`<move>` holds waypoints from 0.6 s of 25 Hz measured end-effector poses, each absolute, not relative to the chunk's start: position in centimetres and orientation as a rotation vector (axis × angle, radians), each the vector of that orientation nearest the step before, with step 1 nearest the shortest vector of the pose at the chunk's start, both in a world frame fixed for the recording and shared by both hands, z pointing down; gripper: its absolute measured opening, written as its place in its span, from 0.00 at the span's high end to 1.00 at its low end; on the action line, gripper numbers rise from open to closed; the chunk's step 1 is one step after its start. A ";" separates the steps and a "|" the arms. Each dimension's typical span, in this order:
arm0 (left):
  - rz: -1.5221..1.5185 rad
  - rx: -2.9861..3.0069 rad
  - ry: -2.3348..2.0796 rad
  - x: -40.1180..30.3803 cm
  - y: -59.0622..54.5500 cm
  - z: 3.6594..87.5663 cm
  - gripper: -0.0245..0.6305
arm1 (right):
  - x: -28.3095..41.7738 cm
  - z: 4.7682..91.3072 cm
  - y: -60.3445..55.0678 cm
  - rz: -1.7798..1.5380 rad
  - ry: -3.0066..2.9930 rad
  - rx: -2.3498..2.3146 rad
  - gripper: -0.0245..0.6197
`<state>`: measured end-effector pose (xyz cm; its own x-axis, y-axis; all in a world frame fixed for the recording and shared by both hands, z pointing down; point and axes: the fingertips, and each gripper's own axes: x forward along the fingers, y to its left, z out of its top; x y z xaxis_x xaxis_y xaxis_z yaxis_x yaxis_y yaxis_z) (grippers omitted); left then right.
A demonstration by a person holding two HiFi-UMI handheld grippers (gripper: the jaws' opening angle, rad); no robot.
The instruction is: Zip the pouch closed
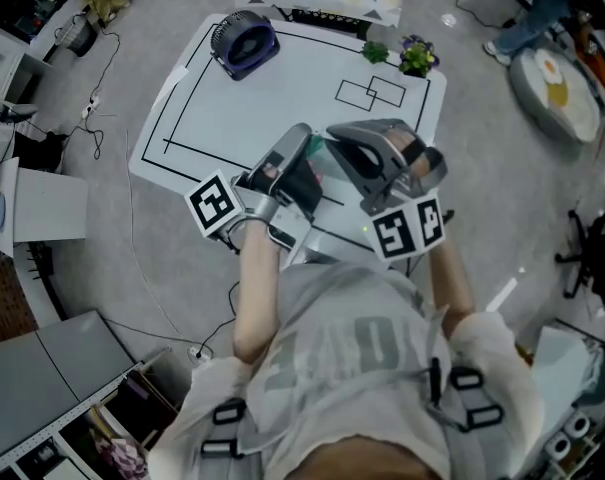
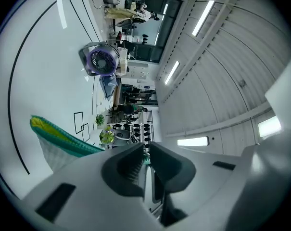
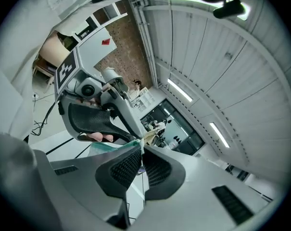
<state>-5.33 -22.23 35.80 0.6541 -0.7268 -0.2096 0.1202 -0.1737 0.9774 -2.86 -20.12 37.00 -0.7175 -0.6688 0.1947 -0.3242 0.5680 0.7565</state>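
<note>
Where the pouch is: lifted off the white worktop (image 1: 272, 98), the teal-and-yellow mesh pouch (image 2: 58, 138) stretches between 2 grippers at the lower centre of the head view.
Left gripper (image 2: 145, 159): jaws pressed together on a teal edge of the pouch.
Right gripper (image 3: 139, 150): jaws pinching the opposite teal edge, with a pale scrap at the tips; whether that scrap is the zip pull cannot be told.
Step in hand: securing a grip at both ends, by the look of it, ahead of the zipping itself; how far the zip is run is not visible.
Next move: likely 1 gripper anchors the fabric while the other draws the slider straight along the teeth, with the pouch kept taut.
Room: open worktop ahead, upper centre of the head view; a purple fan (image 1: 244, 43) at upper left and small potted plants (image 1: 417, 56) at upper right stand well apart from the grippers.
Edges: the near worktop edge runs just under the grippers.
</note>
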 end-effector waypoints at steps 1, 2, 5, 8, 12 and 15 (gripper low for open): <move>-0.813 1.575 -0.520 -5.3 -22.3 35.9 0.90 | -2.8 37.0 -20.2 -0.993 -2.333 0.800 0.93; -0.816 1.573 -0.523 -5.2 -22.4 35.9 0.90 | -2.7 37.0 -20.2 -0.991 -2.331 0.802 0.93; -0.828 1.569 -0.527 -5.3 -22.5 35.8 0.93 | -2.6 37.1 -20.2 -0.976 -2.332 0.800 0.93; -0.830 1.580 -0.542 -5.4 -22.5 35.8 0.94 | -2.6 37.5 -20.1 -0.957 -2.344 0.797 0.93; -0.836 1.589 -0.560 -5.7 -22.6 35.9 0.95 | -2.7 37.5 -20.2 -0.955 -2.343 0.805 0.93; -0.843 1.609 -0.564 -5.7 -22.6 35.4 0.95 | -2.7 37.1 -20.3 -0.966 -2.339 0.817 0.93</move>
<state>-5.72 -22.61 35.43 0.6230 -0.7517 -0.2162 0.0864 -0.2085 0.9742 -2.72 -20.29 37.08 -0.7079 -0.6780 0.1977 -0.3410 0.5733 0.7450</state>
